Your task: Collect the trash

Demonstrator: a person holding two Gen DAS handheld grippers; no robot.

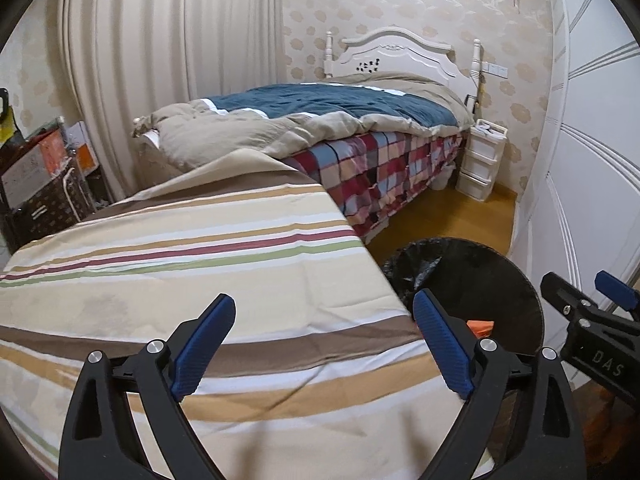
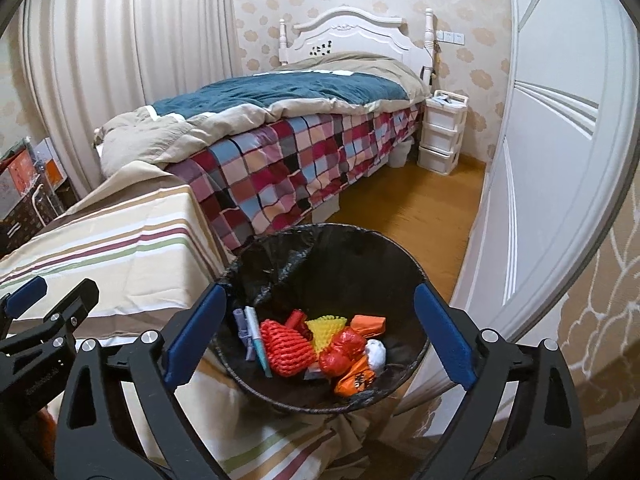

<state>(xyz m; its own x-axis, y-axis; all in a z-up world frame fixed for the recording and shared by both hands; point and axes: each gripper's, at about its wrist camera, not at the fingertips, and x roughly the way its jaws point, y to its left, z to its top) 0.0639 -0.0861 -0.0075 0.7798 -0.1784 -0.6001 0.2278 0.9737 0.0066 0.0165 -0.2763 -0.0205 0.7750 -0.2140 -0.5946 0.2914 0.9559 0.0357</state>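
**Kid:** Where did all the trash go?

**Helper:** It is in the trash bin (image 2: 320, 312). The bin is round and has a crinkly black bag (image 2: 276, 268) inside, so the mess stays in the bag. It stands on the floor, right beside the table with the striped cloth (image 1: 180, 248).

**Kid:** What is in there?

**Helper:** A bumpy red net (image 2: 286, 346), a yellow foam net (image 2: 326, 330) full of little holes, shiny orange wrappers (image 2: 354, 380), a white crumpled ball (image 2: 376, 354) and a blue-green pen (image 2: 258, 340). They all lie at the bottom.

**Kid:** Is the right gripper (image 2: 320, 336) holding something?

**Helper:** No. Its blue ribbed fingers (image 2: 444, 340) are spread wide over the bin, and nothing is between them. I think it is open because there is nothing left to drop.

**Kid:** And the left gripper (image 1: 324, 344)?

**Helper:** It is spread wide too, and empty. It hangs over the edge of the cloth, near the bin.

**Kid:** Is there more trash on the cloth?

**Helper:** I see none. The cloth looks soft and a bit wrinkled, with tan, red and green stripes. So the job looks nearly done.
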